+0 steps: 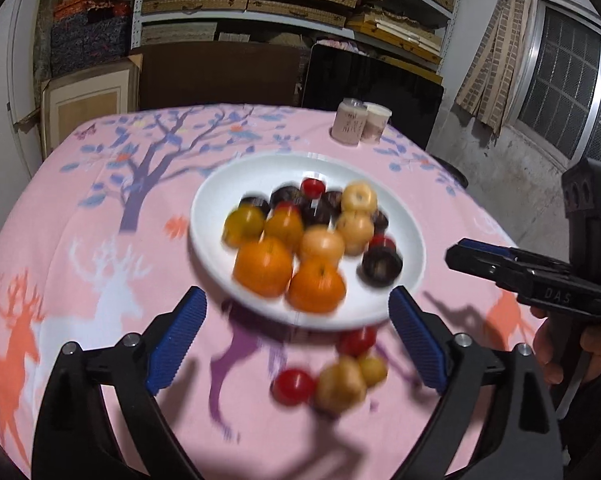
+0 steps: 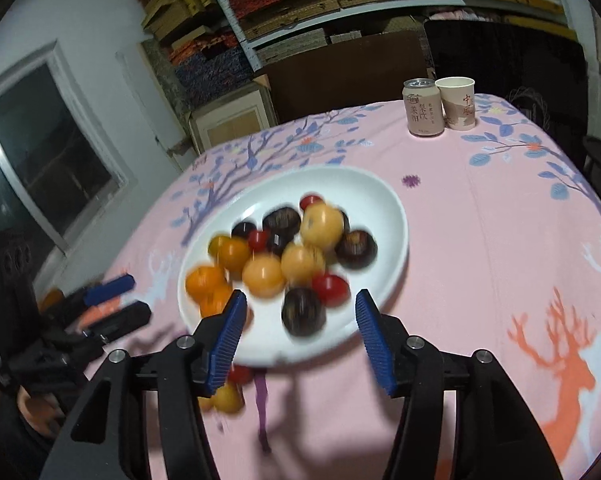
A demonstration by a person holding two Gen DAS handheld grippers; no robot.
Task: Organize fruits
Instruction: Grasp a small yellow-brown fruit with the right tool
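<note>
Both tools stood open and empty: the left tool (image 1: 296, 322) spread wide, the right tool (image 2: 300, 326) parted less. No earlier view was at hand, and both views were smeared by blur.

Most of the fruits lay heaped on a white plate (image 1: 220, 192) on the counter (image 1: 60, 240): two oranges (image 1: 263, 266) at the near edge, pale yellow fruits (image 1: 355, 226) in the middle, dark plums (image 1: 381, 267) and small red tomatoes (image 1: 313, 187) scattered among them. A few strays lay off the plate on the pink cloth, near its front rim: two red tomatoes (image 1: 293, 386) and some yellow fruits (image 1: 341, 383).

Round and smooth, these would likely roll and slip from flat pads; the tomatoes looked soft enough to bruise, so a light squeeze across the widest part seemed wise. All looked light.

From the left wrist view the strays lay between the left tool's fingers and below their tips, the plate just beyond. From the right wrist view a dark plum (image 2: 303, 311) sat on the plate between the right tool's fingertips, apart from both pads.

A drink can (image 2: 423, 107) and a paper cup (image 2: 457, 103) stood together at the far edge, well apart from the plate.
</note>
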